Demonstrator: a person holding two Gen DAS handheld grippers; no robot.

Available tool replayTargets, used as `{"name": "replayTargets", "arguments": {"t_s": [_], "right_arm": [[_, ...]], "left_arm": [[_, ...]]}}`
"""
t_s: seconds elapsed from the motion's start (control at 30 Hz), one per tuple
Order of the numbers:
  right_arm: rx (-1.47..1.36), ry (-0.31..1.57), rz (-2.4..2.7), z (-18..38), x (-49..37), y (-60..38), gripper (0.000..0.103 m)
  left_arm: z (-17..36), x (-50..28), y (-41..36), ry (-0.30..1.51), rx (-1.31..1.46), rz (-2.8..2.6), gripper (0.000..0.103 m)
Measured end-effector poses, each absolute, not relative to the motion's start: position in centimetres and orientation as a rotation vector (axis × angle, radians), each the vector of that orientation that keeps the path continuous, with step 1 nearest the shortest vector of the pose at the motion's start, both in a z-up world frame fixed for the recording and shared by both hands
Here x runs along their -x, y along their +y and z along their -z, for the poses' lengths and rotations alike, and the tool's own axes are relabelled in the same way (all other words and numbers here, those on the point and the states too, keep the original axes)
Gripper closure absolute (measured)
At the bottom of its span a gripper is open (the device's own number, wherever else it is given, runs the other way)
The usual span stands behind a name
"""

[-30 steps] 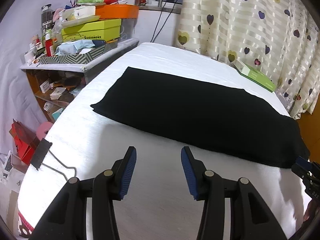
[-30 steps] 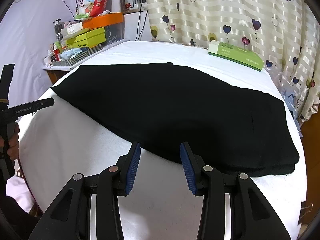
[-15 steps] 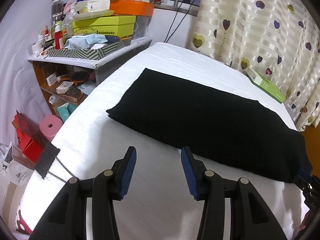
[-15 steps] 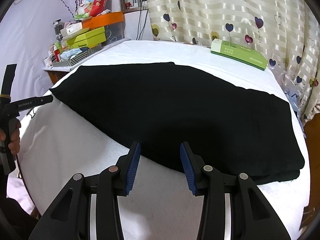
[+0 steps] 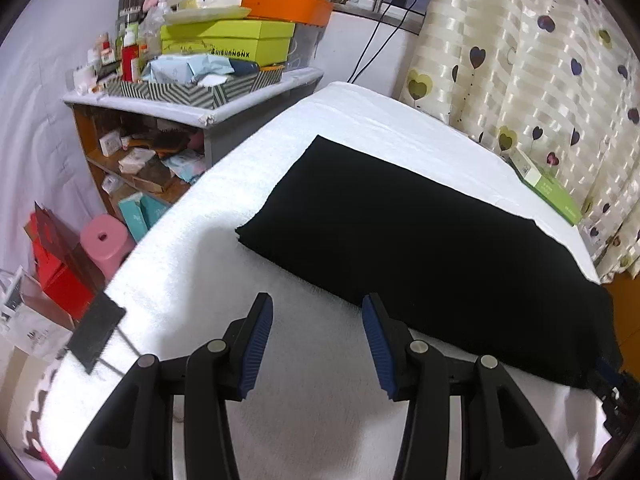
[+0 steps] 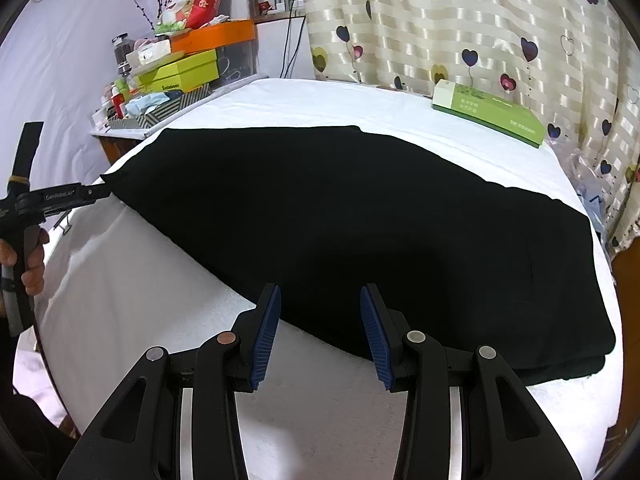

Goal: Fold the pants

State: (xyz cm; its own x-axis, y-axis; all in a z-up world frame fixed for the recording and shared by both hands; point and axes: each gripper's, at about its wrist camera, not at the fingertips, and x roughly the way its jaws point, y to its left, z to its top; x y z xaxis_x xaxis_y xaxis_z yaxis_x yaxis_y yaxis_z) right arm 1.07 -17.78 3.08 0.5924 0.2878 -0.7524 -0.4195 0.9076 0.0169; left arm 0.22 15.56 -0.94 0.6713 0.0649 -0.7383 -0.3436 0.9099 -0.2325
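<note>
Across the white bed [image 6: 120, 300] the black pants [image 6: 360, 232] lie flat in a long folded strip, one end near the shelf-side edge. Left hand-held gripper [image 5: 318, 344] hovers beside that end, jaws wide apart, empty. Right hand-held gripper [image 6: 320, 332] gapes over the near hem, gripping nothing.

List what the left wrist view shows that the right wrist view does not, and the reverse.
Only the left wrist view: the open shelves under the side table, a pink roll and red bags on the floor. Only the right wrist view: the person's hand on the left gripper's handle, and the pants' stacked edge at their wide end. Both: the black pants flat on the white bed, the green box, the heart curtain, each view's own jaws open.
</note>
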Motion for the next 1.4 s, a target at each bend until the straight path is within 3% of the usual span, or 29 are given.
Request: {"name": "replayTargets", "arguments": {"t_s": [0.63,0.7,0.77,0.87,1.4], "right_arm": [[0.167,0.835,-0.401,-3.2,-1.2,-18.0,0.06],[0.163,0.832,-0.399,-3.3,-1.2,-18.1,0.06],[0.159,0.829,-0.396,-3.3,-1.2,-18.3,0.06],[0.148,0.826,-0.389,-3.4,-1.2,-18.7,0.06],[0.093,0.822,-0.355,-3.6,-1.4,-20.5,0.06]], "left_arm": [[1.5,-3.7,17.0,0.76,0.456,-0.331,0.048],[1.5,-4.1,16.7,0.768,0.427,-0.354,0.056],[1.4,-4.3,16.8,0.776,0.409,-0.389,0.081],[1.6,-4.3,17.6,0.774,0.444,-0.361,0.094],[-4.7,-5.0,13.0,0.648,0.423,-0.096,0.096]]}}
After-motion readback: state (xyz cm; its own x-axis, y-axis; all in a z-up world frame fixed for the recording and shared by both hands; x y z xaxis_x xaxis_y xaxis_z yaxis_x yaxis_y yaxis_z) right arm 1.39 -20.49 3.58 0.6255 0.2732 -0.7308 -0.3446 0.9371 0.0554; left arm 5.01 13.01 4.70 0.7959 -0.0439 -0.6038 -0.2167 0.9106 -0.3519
